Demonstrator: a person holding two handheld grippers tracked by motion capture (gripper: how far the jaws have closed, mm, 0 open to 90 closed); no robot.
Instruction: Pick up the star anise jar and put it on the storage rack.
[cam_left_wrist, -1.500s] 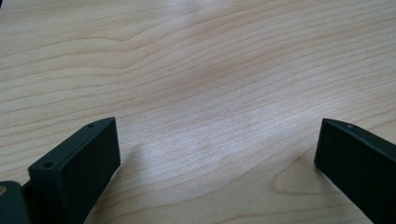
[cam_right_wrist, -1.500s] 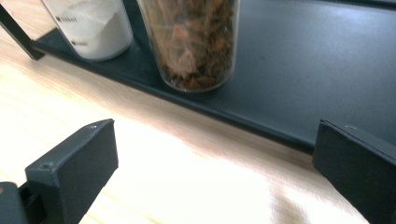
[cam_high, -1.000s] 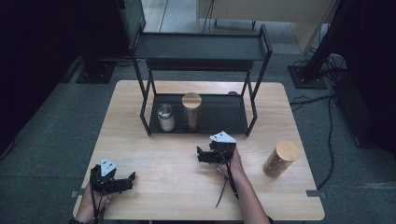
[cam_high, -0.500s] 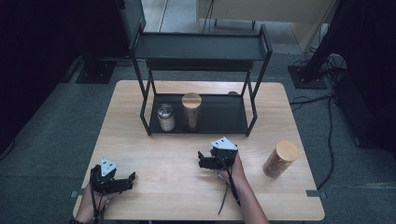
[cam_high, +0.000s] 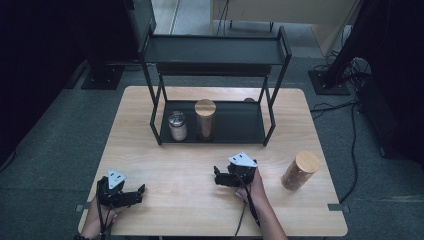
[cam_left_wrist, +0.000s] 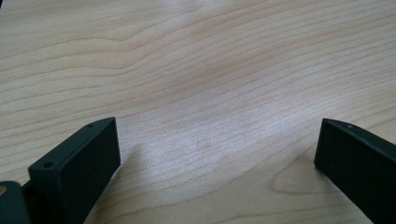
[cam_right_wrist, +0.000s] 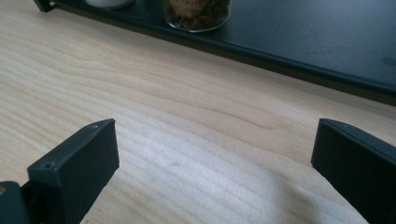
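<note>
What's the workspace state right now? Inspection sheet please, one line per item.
Surface: wooden table, bare around both grippers.
Job's things: wood-lidded jar standing on the table at the right; taller wood-lidded jar and metal-lidded jar on the lower tray of the black rack.
Clutter: nothing seen.
Grippers: left gripper open, empty, near the front left edge; right gripper open, empty, facing the rack.
Cables: one trails from each gripper; more on the floor at right.
Surroundings: grey carpet, dark stands.

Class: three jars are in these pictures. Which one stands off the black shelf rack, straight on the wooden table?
The cork-lidded jar at the table's right, beyond the right gripper. The other two stand on the rack's bottom tray.
</note>
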